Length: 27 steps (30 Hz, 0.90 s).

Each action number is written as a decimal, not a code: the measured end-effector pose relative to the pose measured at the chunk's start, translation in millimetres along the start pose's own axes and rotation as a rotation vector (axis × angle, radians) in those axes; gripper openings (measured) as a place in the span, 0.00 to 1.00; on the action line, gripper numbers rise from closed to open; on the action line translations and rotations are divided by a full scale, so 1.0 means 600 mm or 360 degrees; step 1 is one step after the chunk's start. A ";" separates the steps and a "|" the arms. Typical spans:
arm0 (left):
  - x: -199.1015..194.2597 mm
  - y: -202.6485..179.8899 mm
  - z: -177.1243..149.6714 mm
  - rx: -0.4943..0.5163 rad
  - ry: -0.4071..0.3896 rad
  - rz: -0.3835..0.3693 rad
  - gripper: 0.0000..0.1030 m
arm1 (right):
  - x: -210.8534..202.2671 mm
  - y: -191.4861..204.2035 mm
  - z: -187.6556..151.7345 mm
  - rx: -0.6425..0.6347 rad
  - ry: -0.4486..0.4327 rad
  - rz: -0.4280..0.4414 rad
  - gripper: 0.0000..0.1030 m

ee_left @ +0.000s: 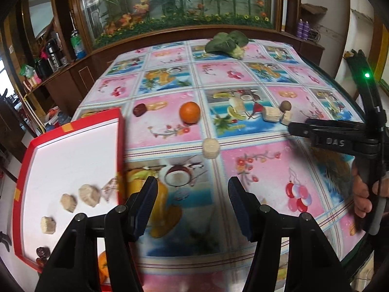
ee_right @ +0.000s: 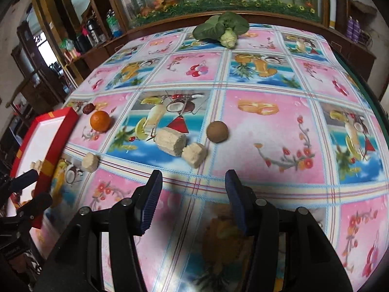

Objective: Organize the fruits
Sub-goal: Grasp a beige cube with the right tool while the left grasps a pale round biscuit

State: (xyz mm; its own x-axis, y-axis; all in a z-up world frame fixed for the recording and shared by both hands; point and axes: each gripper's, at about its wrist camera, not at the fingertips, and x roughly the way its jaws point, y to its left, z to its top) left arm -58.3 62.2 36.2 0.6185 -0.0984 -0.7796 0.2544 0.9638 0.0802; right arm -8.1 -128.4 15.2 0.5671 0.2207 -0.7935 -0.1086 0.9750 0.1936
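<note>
both tools spread, gripping nothing: left tool beside the red tray, whose near corner its arms hide; right tool above the desk before the orange and brown fruit.

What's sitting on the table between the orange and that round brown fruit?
Between the orange and the brown fruit lie two pale cut chunks, nearly touching each other. The right wrist view shows this best.
</note>
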 end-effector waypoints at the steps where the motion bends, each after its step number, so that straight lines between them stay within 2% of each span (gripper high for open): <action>1: 0.003 -0.003 0.001 0.0000 0.0008 -0.0006 0.58 | 0.007 0.006 0.004 -0.0024 -0.0006 -0.0019 0.54; 4: 0.014 -0.003 0.007 -0.0021 0.0043 -0.0010 0.58 | 0.023 0.021 0.010 -0.0107 -0.0019 -0.0111 0.47; 11: 0.046 -0.005 0.022 -0.0041 0.0114 -0.0023 0.58 | 0.033 0.024 0.011 -0.0197 -0.0051 -0.0192 0.25; 16: 0.075 -0.006 0.037 -0.0094 0.0172 -0.0032 0.58 | 0.016 0.007 0.011 -0.0139 -0.0048 -0.0090 0.24; 21: 0.089 -0.024 0.048 -0.0074 0.0184 -0.0033 0.58 | -0.022 -0.003 0.017 -0.0062 -0.0144 0.0010 0.24; 24: 0.103 -0.029 0.053 -0.0079 0.0202 -0.0015 0.58 | -0.031 -0.009 0.017 -0.0013 -0.0143 0.0071 0.24; 26: 0.113 -0.029 0.056 -0.0088 0.0205 -0.0007 0.57 | -0.029 -0.012 0.015 0.0026 -0.0110 0.0114 0.24; 27: 0.117 -0.029 0.055 -0.0094 0.0209 0.0001 0.51 | -0.027 -0.013 0.015 0.0038 -0.0101 0.0116 0.24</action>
State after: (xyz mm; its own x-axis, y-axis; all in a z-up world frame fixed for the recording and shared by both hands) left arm 5.6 30.3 0.6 0.5153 -0.0684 -0.8543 0.2072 0.9772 0.0468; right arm -9.3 -140.1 31.9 0.6090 0.2885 -0.7388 -0.1324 0.9554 0.2640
